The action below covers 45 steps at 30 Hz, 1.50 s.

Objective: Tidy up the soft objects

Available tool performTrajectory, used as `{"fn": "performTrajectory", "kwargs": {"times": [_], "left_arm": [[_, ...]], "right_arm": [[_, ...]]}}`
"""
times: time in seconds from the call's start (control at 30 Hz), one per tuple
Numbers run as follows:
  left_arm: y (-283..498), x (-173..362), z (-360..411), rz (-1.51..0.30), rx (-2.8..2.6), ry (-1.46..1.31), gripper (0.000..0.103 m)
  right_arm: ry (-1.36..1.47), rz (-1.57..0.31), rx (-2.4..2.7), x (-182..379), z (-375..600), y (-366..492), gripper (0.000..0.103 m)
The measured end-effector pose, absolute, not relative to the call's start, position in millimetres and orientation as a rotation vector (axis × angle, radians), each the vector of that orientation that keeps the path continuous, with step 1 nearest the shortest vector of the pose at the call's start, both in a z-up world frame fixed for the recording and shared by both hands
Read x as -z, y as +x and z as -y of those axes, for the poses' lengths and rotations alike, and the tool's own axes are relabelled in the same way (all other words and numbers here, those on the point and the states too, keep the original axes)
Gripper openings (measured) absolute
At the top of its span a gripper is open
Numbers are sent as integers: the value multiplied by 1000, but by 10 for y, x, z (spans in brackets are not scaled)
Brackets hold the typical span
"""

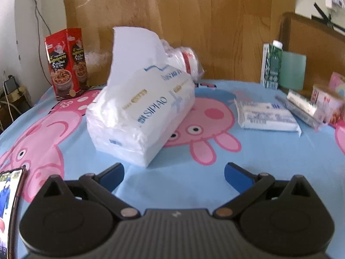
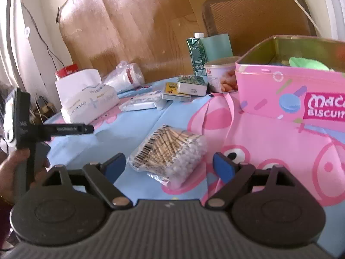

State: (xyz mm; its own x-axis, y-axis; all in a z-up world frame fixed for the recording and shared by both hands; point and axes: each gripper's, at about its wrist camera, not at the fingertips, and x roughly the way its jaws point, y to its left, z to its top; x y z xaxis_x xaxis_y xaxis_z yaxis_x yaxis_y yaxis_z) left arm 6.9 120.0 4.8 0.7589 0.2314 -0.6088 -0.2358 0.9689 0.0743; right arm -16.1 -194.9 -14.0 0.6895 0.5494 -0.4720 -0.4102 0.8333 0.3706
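A white soft tissue pack (image 1: 140, 112), one sheet sticking up, lies on the cartoon tablecloth just ahead of my left gripper (image 1: 174, 173), which stands open and empty. The tissue pack (image 2: 88, 101) also shows at the left of the right wrist view. My right gripper (image 2: 169, 165) is open, with a clear bag of cotton swabs (image 2: 170, 153) lying on the cloth between its blue pads, untouched. A flat white wipes packet (image 1: 267, 116) lies to the right. A pink biscuit tin (image 2: 291, 86) stands open at the right with something green and soft inside.
A red snack box (image 1: 66, 62) stands far left. A green carton (image 1: 270, 64) and a plastic-wrapped roll (image 1: 185, 60) sit by the wooden board. Small boxes (image 2: 185, 86) and a round can (image 2: 220, 76) crowd the middle. A hand (image 2: 13, 168) holds the other gripper at left.
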Motion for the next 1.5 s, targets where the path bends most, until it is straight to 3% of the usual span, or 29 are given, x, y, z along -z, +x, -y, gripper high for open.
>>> {"fn": "performTrajectory", "kwargs": {"times": [1.5], "left_arm": [[76, -37, -1211, -686, -212, -3, 103]], "right_arm": [[312, -580, -477, 155, 2056, -165, 93]]}}
